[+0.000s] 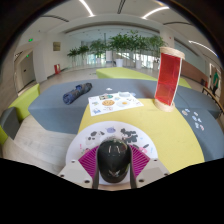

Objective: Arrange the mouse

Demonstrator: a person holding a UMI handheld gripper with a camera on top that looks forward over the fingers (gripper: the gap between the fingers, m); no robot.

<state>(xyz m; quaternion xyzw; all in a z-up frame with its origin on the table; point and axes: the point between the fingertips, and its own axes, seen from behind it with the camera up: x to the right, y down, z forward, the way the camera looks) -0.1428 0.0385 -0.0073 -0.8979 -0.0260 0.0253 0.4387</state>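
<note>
Mouse [113,160] between your gripper [113,172] fingers.
Jaws narrow, pads pressing both its sides; long axis runs straight ahead toward the white mat [112,132].

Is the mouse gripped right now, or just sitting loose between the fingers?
Gripped, apparently: the black mouse sits between the pink pads of the gripper, both touching its sides.

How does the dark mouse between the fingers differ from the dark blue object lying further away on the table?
The rounded black computer mouse sits between the tool fingers, over a white printed sheet; the dark blue elongated object lies far beyond them, on the grey table part. The mouse points straight ahead, while the blue object lies slanted. The mouse looks compact and oval; the blue object looks long. Both are dark.
</note>
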